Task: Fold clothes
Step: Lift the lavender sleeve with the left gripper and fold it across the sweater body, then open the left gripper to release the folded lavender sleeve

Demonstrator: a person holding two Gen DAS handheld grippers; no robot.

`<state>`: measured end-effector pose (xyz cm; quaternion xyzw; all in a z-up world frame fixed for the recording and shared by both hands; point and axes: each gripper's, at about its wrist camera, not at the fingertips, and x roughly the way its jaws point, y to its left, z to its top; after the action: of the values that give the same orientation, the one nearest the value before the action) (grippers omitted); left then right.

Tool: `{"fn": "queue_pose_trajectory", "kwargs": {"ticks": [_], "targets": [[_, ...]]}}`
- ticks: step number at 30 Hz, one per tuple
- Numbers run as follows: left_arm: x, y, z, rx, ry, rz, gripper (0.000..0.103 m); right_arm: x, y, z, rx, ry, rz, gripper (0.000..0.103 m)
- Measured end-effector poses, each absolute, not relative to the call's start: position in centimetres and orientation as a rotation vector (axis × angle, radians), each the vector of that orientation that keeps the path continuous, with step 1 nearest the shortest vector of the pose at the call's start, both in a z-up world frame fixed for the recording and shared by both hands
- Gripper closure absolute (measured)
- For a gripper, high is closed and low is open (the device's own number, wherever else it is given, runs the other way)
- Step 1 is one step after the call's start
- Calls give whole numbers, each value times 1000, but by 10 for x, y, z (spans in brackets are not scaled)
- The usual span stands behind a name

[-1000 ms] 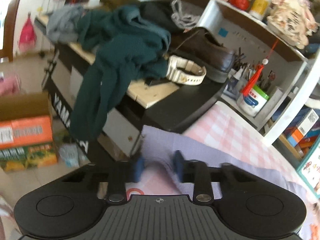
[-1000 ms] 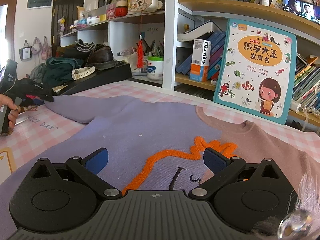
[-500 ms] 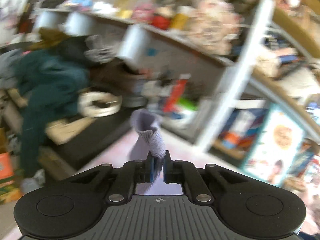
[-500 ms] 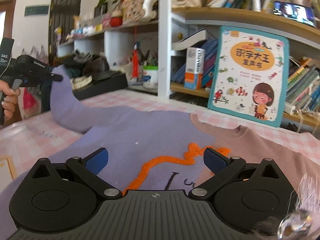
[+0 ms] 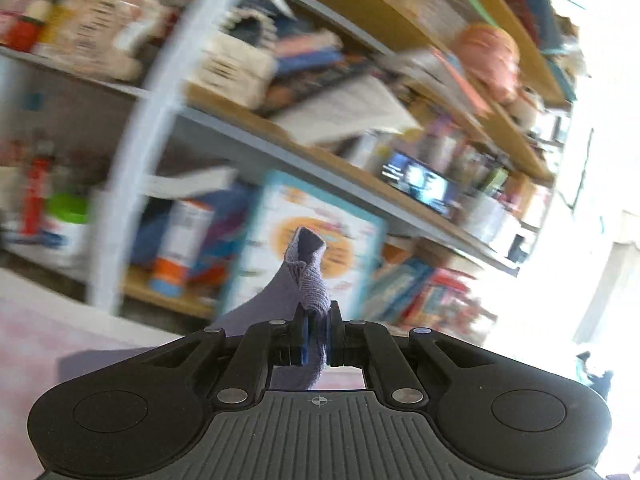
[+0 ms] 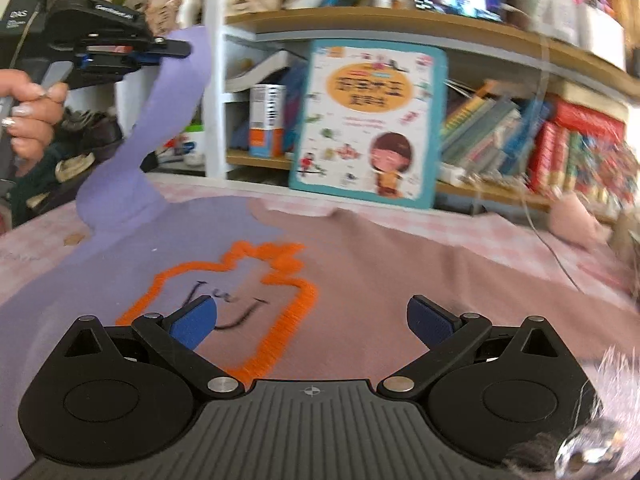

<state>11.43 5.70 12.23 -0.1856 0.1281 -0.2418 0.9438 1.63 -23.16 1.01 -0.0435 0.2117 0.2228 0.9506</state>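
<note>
Sweater (image 6: 360, 280), a soft knit garment split into a lilac half and a dusty-pink half, is spread flat on the pink-and-white checked counter (image 6: 48, 220), with its neckline towards the far edge by the bookshelf. An orange stitched outline (image 6: 280, 320) with thin black embroidered marks inside it is sewn across the middle of the chest. The lilac sleeve (image 6: 160, 120) is lifted off the counter near the far left corner and drawn up in a long curved band. Its ribbed cuff (image 5: 310, 280) is pinched between the closed blue pads of the left tool (image 5: 316, 336), and a short tuft of the cuff sticks up past the fingertips. In the right wrist view the left tool (image 6: 168, 46) is seen raised high, roughly level, held by a hand (image 6: 32, 120) wrapped round its grip.

The right tool (image 6: 312, 320) is held low over the front of the sweater with its jaws spread wide and nothing between the blue textured pads (image 6: 194, 322).

Behind the counter stands a wooden bookshelf (image 6: 400, 24) packed with rows of books. A teal-bordered children's picture book (image 6: 368, 120) leans upright against it at the far edge, beside a white and orange carton (image 6: 266, 120). The left wrist view of the shelf is heavily blurred.
</note>
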Motion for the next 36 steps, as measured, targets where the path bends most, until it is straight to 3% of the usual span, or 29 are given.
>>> {"fn": "queue_pose_trajectory", "kwargs": {"ticks": [10, 12, 15, 16, 17, 28, 33, 36], "targets": [[149, -46, 82, -345, 461, -630, 96, 12, -273, 7, 86, 475, 409, 1], [153, -57, 68, -321, 523, -615, 92, 11, -276, 7, 90, 478, 410, 1], [150, -64, 60, -318, 575, -646, 64, 9, -278, 5, 91, 485, 409, 1], [148, -64, 59, -319, 579, -662, 42, 8, -279, 5, 92, 487, 408, 1], [144, -63, 61, -315, 572, -672, 28, 8, -280, 4, 92, 489, 407, 1], [65, -3, 60, 61, 490, -425, 28, 9, -295, 7, 102, 482, 311, 1], [40, 44, 42, 60, 534, -254, 26, 10, -301, 10, 97, 471, 254, 7], [34, 66, 33, 16, 554, -200, 26, 12, -304, 13, 80, 468, 225, 18]]}}
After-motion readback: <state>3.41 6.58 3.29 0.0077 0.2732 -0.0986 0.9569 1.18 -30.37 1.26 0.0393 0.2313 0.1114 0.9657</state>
